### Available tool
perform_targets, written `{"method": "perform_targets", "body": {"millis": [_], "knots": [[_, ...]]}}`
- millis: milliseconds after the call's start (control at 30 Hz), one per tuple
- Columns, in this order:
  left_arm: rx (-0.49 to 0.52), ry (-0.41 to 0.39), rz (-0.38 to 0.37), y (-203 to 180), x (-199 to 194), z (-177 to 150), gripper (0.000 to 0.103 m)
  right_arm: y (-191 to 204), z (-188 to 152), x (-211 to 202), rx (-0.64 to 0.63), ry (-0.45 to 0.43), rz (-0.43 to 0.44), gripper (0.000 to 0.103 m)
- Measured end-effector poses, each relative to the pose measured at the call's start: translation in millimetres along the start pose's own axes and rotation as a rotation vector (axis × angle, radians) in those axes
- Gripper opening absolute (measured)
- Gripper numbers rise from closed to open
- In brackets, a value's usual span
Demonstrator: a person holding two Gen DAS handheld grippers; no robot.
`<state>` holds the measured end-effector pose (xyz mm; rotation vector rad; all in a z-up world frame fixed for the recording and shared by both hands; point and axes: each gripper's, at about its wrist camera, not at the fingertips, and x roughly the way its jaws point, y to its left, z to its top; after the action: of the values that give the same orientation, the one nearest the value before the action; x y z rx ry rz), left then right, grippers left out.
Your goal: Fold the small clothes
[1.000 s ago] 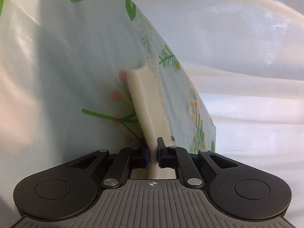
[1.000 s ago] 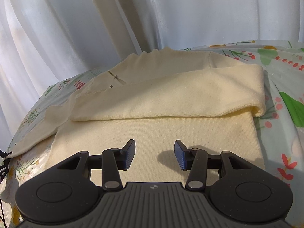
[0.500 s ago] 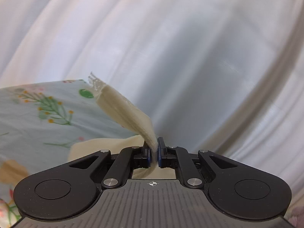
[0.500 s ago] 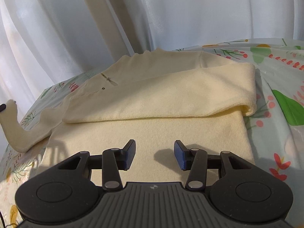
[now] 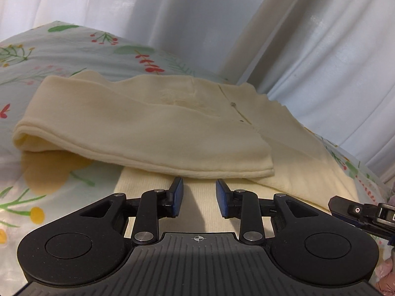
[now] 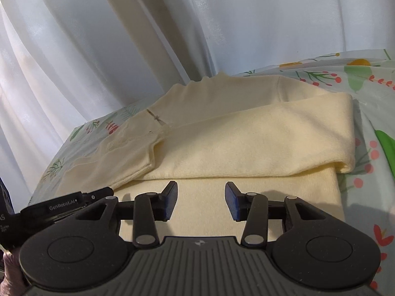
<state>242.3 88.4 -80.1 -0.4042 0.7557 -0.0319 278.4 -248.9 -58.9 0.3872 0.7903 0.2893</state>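
Note:
A small cream knit sweater (image 5: 172, 128) lies flat on the floral cloth, with both sleeves folded across its chest. It also shows in the right wrist view (image 6: 246, 135). My left gripper (image 5: 199, 198) is open and empty, low over the sweater's lower body near the hem. My right gripper (image 6: 201, 201) is open and empty, also over the lower body. Each gripper's side shows in the other's view: the right gripper at the right edge (image 5: 365, 213), the left gripper at the left edge (image 6: 64, 204).
The floral plastic tablecloth (image 5: 49, 49) covers the table around the sweater and shows in the right wrist view (image 6: 370, 79). White curtains (image 6: 123, 37) hang close behind the table's far edge.
My left gripper let go of the left sleeve, which now lies folded over the chest. It opened and came down over the sweater's lower body. The right gripper stayed open in place.

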Motion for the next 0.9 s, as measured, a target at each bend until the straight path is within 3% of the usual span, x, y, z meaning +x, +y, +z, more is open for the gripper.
{"method": "perform_targets", "body": {"millis": [133,367,467,500,533,667,767,900], "knots": [[-0.074,-0.008,-0.029,15,-3,4,0.033,14,18,44,0.019,0.039,0.107,0.044],[-0.090,-0.002,-0.070,22,-3,8,0.032,41,30,99,-0.010,0.068,0.172,0.044],[-0.082,0.000,-0.085,24,-4,8,0.032,50,33,110,-0.026,0.094,0.177,0.022],[-0.087,0.002,-0.089,26,-3,8,0.032,53,33,112,-0.047,0.096,0.165,0.006],[-0.099,0.008,-0.092,28,-2,11,0.030,55,33,112,-0.072,0.090,0.151,0.004],[-0.169,-0.001,-0.071,45,-2,21,0.028,61,36,85,-0.187,-0.039,0.049,0.003],[-0.208,-0.007,-0.053,55,1,31,0.024,41,42,51,-0.172,-0.151,-0.050,0.003],[-0.213,-0.021,-0.050,53,7,44,0.024,-7,43,28,-0.100,-0.162,-0.203,0.003]]}}
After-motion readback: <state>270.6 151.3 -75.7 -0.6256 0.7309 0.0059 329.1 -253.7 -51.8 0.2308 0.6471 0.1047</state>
